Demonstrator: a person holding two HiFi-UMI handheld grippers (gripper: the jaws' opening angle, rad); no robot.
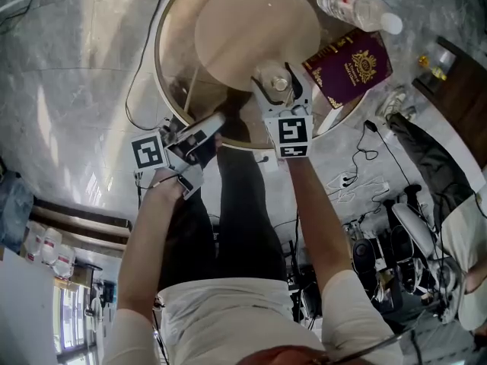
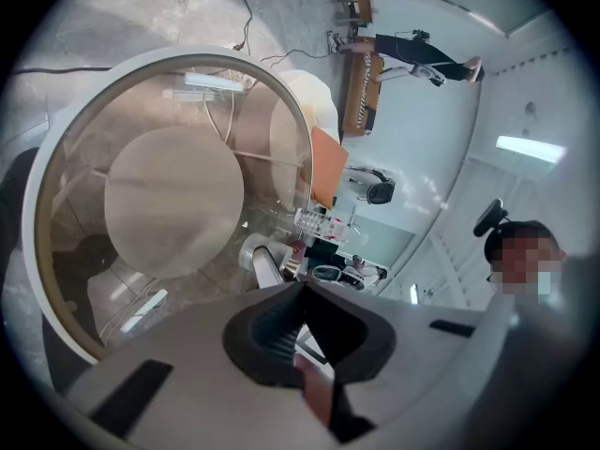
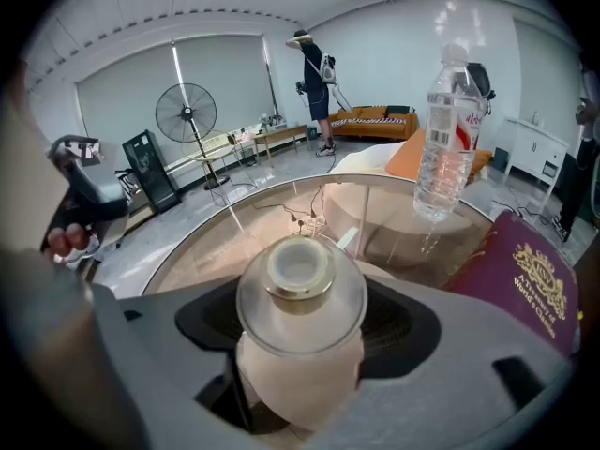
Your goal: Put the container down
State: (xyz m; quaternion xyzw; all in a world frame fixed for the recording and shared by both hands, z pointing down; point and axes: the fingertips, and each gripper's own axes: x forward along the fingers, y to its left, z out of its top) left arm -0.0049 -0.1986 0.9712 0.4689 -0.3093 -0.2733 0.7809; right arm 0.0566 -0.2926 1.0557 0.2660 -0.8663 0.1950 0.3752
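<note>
The container (image 3: 300, 331) is a small frosted glass jar with a gold neck and an open mouth. My right gripper (image 3: 300, 345) is shut on its body, one jaw on each side. In the head view the container (image 1: 272, 77) and the right gripper (image 1: 278, 84) are over the near part of the round glass table (image 1: 169, 90). Whether the jar's base touches the glass is hidden. My left gripper (image 1: 216, 123) hangs at the table's near rim, to the left of the right one. Its jaws (image 2: 302, 293) are shut with nothing between them.
A maroon passport (image 1: 348, 67) lies on the glass just right of the container, with a clear water bottle (image 1: 356, 7) beyond it. The table's beige base disc (image 1: 243, 21) shows through the glass. Cables and bags cover the floor (image 1: 365, 196) at right.
</note>
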